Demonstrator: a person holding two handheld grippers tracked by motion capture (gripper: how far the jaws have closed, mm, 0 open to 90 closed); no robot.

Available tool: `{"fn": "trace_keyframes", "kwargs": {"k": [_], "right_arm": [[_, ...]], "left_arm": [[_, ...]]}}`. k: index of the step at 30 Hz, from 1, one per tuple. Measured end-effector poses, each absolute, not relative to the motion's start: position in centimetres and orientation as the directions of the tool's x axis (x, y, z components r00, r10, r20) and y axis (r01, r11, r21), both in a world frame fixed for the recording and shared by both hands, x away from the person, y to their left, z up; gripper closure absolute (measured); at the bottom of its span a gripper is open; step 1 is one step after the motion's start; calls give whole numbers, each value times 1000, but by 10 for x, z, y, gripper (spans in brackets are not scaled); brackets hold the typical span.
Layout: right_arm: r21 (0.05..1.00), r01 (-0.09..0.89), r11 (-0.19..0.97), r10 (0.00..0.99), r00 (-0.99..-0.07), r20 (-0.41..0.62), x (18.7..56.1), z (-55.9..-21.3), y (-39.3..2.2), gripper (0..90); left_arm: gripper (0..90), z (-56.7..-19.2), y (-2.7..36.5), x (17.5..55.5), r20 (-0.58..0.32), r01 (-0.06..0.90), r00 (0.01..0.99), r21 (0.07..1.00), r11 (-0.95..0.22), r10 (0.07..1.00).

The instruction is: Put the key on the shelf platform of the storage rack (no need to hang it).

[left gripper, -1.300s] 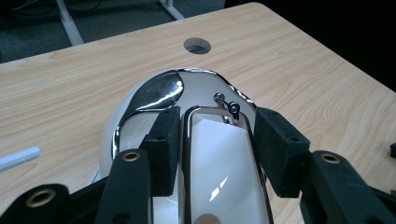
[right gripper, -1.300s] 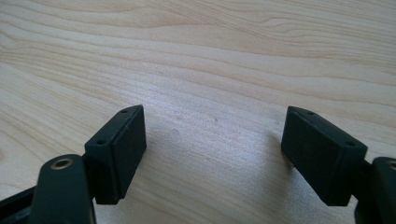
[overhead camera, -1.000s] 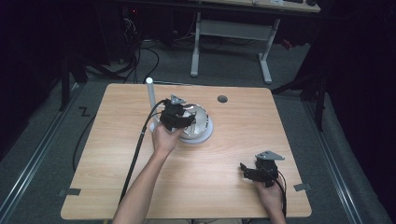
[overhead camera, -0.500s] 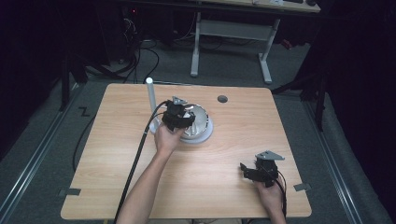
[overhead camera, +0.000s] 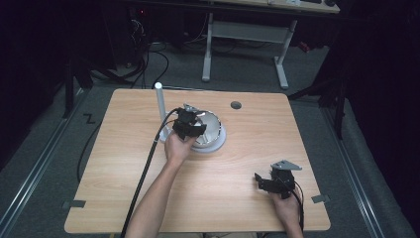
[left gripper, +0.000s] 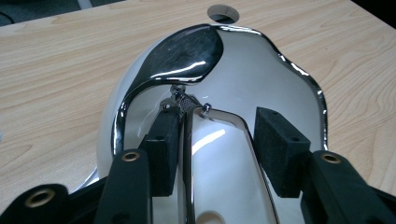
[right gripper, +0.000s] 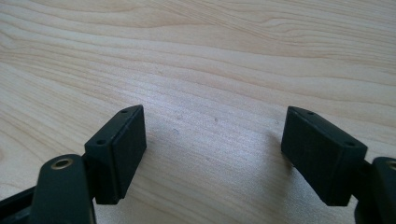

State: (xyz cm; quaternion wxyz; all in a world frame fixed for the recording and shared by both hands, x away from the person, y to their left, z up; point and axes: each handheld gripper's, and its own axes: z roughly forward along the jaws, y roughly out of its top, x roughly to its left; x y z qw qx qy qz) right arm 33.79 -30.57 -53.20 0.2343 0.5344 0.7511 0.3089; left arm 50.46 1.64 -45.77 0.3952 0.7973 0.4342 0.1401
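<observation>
Left claw (overhead camera: 194, 130) sits over the near-left rim of a shiny steel bowl (overhead camera: 210, 130), which rests on a white round plate (overhead camera: 219, 145) at the middle of the wooden tabletop (overhead camera: 124, 188), slightly toward the far side. In the left gripper view, the left claw (left gripper: 219, 140) straddles the bowl's (left gripper: 261, 79) polished rim: one black pad (left gripper: 161, 149) lies outside the wall, the other (left gripper: 280, 149) inside over the mirrored interior, and the thin rim edge runs up between them next to the outer pad. The jaws are drawn in close; clenched on the bowl's rim. A tall white post (overhead camera: 160, 106) stands upright just left of the bowl, near the left hand (overhead camera: 177, 148). A round cable hole (overhead camera: 236, 105) lies in the tabletop beyond the bowl, toward the far edge. Right claw (overhead camera: 258, 179) rests low at the near-right of the tabletop, well apart from the bowl, held by the right hand (overhead camera: 287, 206). In the right gripper view its jaws stand wide apart, released, with bare wood grain (right gripper: 215, 70) between the pads.
</observation>
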Motion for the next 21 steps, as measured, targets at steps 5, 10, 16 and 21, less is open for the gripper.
{"fn": "trace_keyframes", "kwargs": {"k": [5, 10, 16, 21], "right_arm": [[714, 658, 237, 948, -319, -21, 338, -532, -306, 226], [714, 659, 237, 948, -318, -21, 338, -532, -306, 226], [714, 659, 237, 948, -318, -21, 338, -532, -306, 226], [714, 659, 237, 948, -318, -21, 338, -532, -306, 225]], "left_arm": [[515, -459, 16, 505, -114, 586, 581, 746, -317, 806], [505, -459, 16, 505, -107, 585, 583, 743, -326, 805], [441, -459, 14, 502, -86, 572, 601, 741, -353, 795], [416, -454, 15, 498, -86, 570, 602, 742, -352, 794]]}}
